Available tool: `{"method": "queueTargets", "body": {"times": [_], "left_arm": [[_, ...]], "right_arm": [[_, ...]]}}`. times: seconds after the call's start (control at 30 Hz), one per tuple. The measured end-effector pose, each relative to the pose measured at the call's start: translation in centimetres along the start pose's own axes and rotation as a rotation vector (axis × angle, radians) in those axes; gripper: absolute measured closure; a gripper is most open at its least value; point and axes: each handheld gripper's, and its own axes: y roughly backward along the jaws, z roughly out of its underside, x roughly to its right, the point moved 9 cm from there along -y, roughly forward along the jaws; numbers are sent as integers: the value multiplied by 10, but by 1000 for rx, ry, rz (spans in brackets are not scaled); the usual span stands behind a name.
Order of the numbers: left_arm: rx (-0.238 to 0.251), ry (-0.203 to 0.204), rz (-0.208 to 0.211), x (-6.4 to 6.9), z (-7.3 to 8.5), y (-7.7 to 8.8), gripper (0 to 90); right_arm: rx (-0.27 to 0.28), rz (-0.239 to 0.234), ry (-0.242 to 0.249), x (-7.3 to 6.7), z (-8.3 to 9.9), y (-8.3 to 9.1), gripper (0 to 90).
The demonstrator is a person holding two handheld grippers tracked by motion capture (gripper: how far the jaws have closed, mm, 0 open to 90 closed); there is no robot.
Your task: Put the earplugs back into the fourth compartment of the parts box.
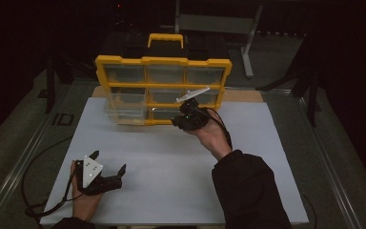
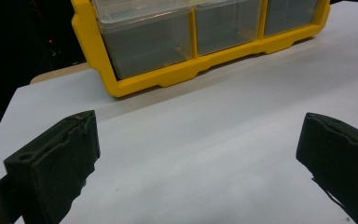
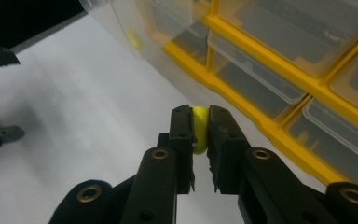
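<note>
Your right tool (image 3: 200, 130) is clamped on a small yellow piece (image 3: 199, 133), its two black jaws pressed flat against either side so only a sliver of yellow shows between them. It hangs in the air just in front of the yellow drawer organizer (image 1: 162, 88), near the lower middle of its face. My reading is that you are carrying the piece to one of the clear drawers; a pinch at the very tips like this leaves it free to drop straight out when you let go

One drawer (image 1: 124, 112) on the organizer's lower left stands pulled out past the frame, and something yellow sits inside it (image 3: 133, 37). That looks like the likely target, open so a piece can go in from above, though I cannot say for sure

The organizer stands upright at the far edge of the white surface (image 1: 171, 191), handle up and drawer fronts towards you, which puts every compartment within a forward reach

Your left tool (image 1: 106, 177) rests low near your side of the surface, well apart from the organizer, jaws spread wide with nothing between them. Parked there it stays out of the right arm's path, yet faces the lower drawers, ready to steady the frame or shut a drawer if needed
</note>
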Motion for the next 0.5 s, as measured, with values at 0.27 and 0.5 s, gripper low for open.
{"method": "queueTargets", "body": {"times": [0.27, 0.5], "left_arm": [[2, 0, 0, 0, 0, 0, 0], [3, 1, 0, 0, 0, 0, 0]], "right_arm": [[13, 3, 7, -2, -12, 1, 802], [17, 9, 3, -1, -20, 0, 802]]}}
